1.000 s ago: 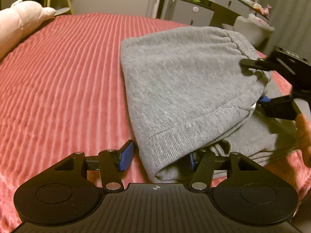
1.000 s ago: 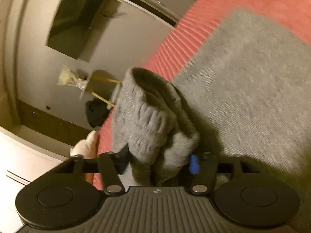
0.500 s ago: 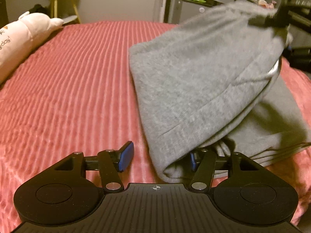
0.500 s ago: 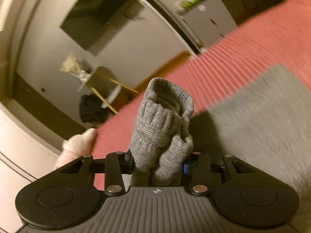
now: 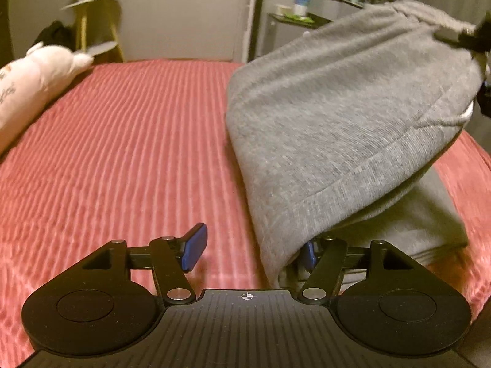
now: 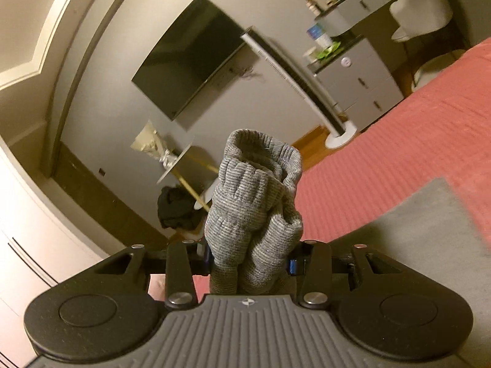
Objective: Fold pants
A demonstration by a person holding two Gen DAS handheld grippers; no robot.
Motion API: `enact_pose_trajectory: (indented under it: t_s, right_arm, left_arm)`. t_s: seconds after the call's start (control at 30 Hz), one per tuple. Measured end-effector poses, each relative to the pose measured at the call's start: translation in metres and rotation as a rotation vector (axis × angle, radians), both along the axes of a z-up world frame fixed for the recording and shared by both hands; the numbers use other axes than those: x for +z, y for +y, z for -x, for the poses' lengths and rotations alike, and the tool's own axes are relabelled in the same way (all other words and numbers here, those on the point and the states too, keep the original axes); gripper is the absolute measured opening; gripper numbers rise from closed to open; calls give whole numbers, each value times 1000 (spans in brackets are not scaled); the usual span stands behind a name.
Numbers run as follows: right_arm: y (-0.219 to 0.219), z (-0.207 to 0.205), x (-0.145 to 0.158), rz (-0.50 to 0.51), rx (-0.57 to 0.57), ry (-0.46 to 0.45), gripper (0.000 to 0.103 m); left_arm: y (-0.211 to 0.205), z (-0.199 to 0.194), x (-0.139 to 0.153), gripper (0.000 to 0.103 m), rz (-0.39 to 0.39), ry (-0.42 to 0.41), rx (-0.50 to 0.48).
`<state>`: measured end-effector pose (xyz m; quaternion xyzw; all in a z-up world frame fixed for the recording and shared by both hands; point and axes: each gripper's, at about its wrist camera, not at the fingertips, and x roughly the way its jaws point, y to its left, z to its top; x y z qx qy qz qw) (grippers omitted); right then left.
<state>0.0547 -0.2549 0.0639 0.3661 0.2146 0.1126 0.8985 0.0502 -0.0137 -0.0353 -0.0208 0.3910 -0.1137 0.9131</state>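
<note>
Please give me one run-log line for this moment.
pants: grey, half-lifted off bed | right hand-held gripper: clamping bunched waistband | left hand-held gripper: opening

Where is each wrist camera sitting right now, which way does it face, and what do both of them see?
Left wrist: on the left gripper, jaws opening, facing across the red bedspread at the grey pants; right gripper at the frame's edge.
Right wrist: on the right gripper, rolled, facing the wall TV; shut on the bunched waistband.
Shared: pants, bedspread, the round side table.
</note>
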Motion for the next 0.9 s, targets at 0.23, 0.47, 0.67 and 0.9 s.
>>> enact_pose_trajectory:
  t_s: [0.23,0.47,0.67,0.9]
  right_arm:
    - [-47,16,-48,31,-91,100,41]
    - [-71,20,-110,38,-110,244,42]
    - [-92,32,-108,106,-197,311,71]
    - [-90,49,-85,183,-302,209,81]
  left_arm:
    - [-19,2,-5,69,-31,47,-50]
    - [-17,-1,-8,71,-64,78,-58]
    - [4,17,18,72,-130,44,-27]
    - [-7,-3,43,82,-79,-52,41]
